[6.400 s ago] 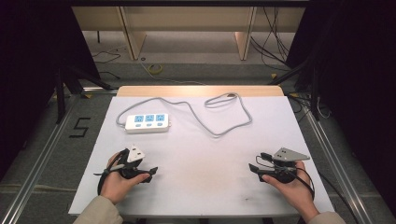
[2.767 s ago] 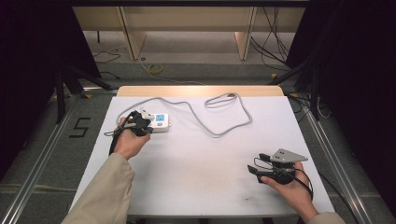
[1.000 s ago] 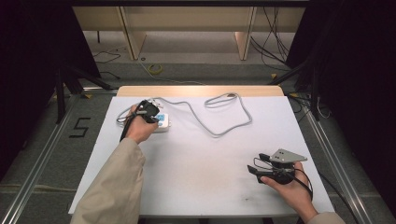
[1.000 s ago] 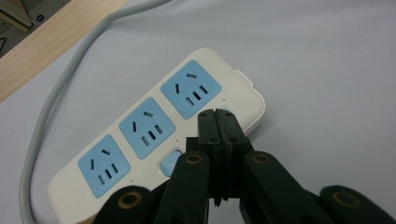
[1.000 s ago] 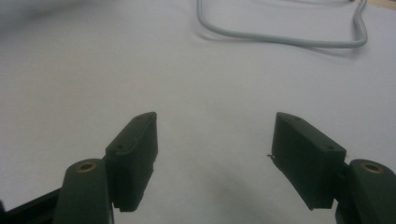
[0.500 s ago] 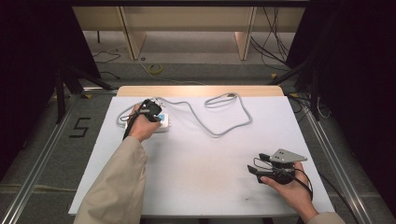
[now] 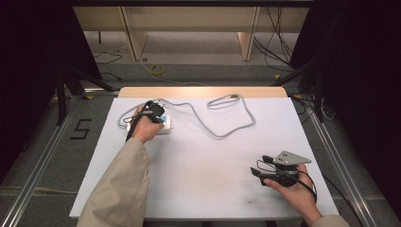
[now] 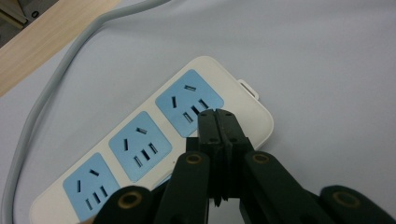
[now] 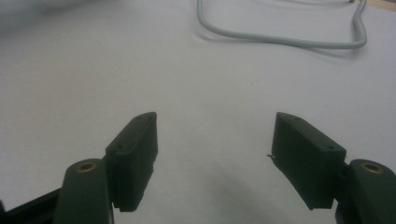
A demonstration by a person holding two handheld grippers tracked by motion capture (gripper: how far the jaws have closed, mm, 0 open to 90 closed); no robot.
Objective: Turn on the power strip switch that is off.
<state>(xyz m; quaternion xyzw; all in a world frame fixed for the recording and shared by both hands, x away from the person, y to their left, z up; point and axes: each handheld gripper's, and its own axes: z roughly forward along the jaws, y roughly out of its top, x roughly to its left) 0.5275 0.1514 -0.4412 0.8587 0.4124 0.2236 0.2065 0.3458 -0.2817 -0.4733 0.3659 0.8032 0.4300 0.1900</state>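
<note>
Left gripper has reached forward onto the power strip, jaws pressed together, empty, tips by 1 end socket. Right gripper gapes, empty. Press gently, squarely, I'd say.

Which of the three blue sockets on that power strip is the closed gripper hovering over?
The end socket, next to the strip's little side tab: the left gripper has its tips at its edge. The other two sockets lie farther along.
</note>
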